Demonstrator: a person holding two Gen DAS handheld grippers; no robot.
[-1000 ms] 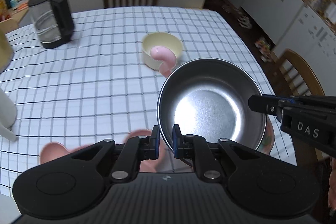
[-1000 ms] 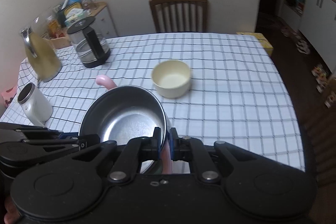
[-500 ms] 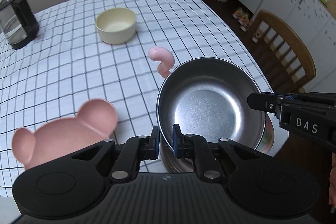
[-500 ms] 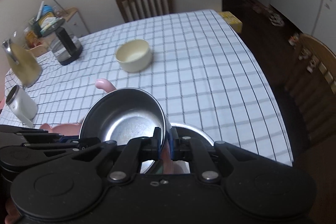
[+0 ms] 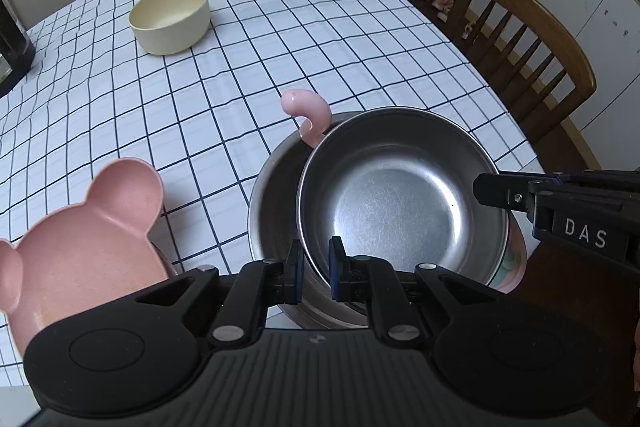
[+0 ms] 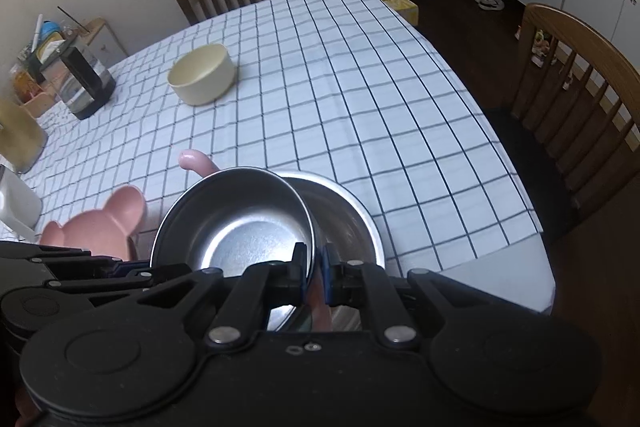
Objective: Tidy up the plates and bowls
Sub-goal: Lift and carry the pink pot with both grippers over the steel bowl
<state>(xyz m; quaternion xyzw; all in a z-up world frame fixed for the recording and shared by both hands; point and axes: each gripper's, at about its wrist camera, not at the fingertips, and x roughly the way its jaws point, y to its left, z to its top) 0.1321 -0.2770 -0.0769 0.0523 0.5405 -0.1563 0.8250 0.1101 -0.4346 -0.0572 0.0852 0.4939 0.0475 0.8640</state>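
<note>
Two grippers carry a small steel bowl (image 5: 400, 195) above a larger steel bowl (image 5: 276, 179) near the tabletop (image 5: 240, 67) edge. The left gripper (image 5: 314, 273) is clenched on its near rim, the right gripper (image 6: 314, 277) on the opposite rim, over a pink curly-handled dish beneath. To nest it well, centre it over the larger bowl, keep it level, lower gently, then release both sides together.

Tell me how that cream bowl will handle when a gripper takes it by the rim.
The cream bowl looks rigid and thick-walled, so probably firm to pinch. Its wide flat base suggests it won't tip. The smooth matte wall may slip slightly.
</note>
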